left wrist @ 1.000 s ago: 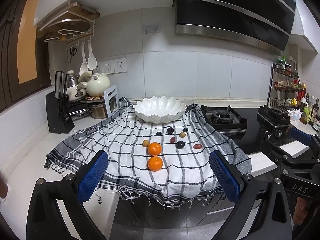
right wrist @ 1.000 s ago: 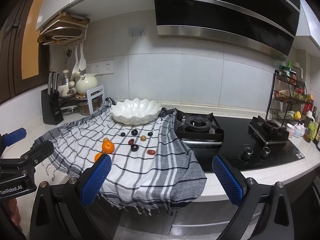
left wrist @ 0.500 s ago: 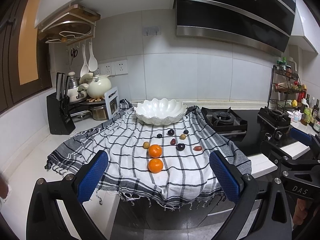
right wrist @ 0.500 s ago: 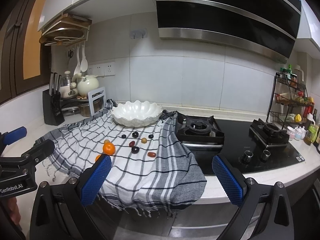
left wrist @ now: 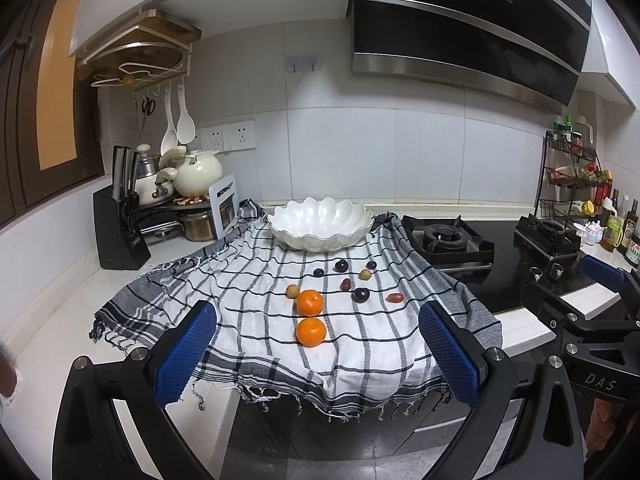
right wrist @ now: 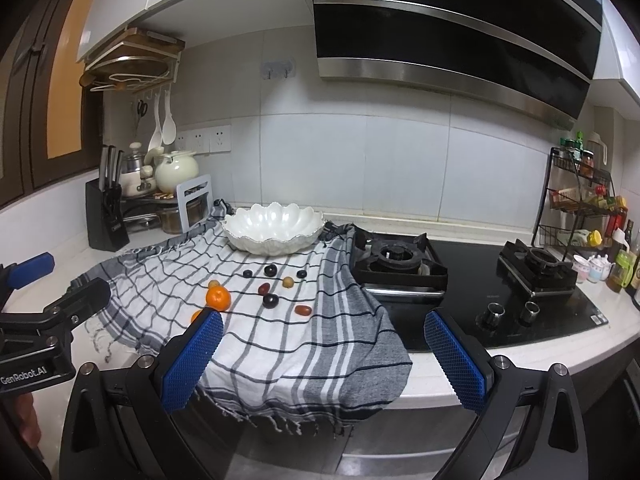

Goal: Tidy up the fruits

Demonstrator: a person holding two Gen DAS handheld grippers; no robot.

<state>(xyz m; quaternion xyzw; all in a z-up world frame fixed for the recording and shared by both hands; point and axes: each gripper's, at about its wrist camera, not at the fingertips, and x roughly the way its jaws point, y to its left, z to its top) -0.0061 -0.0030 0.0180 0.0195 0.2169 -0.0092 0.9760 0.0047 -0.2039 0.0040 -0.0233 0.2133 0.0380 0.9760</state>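
Note:
Two oranges (left wrist: 310,303) (left wrist: 311,331) lie on a checked cloth (left wrist: 248,292), with several small dark and brown fruits (left wrist: 361,295) just behind them. A white scalloped bowl (left wrist: 320,227) stands empty at the cloth's far end. My left gripper (left wrist: 316,356) is open, held off the counter's front edge, with the nearer orange between its blue pads in view. My right gripper (right wrist: 324,360) is open too, over the cloth's hanging right corner (right wrist: 360,368). From the right wrist view one orange (right wrist: 218,298) shows whole; the other (right wrist: 197,315) peeks out behind the left fingertip.
A gas hob (right wrist: 472,276) with two burners lies right of the cloth. A knife block (left wrist: 120,232), pots and a kettle (left wrist: 200,170) crowd the left back corner. A spice rack (right wrist: 580,208) and bottles stand at far right. Each gripper appears at the edge of the other's view.
Both views have tilted up slightly, so the counter and fruits sit a little lower in frame. Nothing on the cloth has moved, and both grippers stay open.

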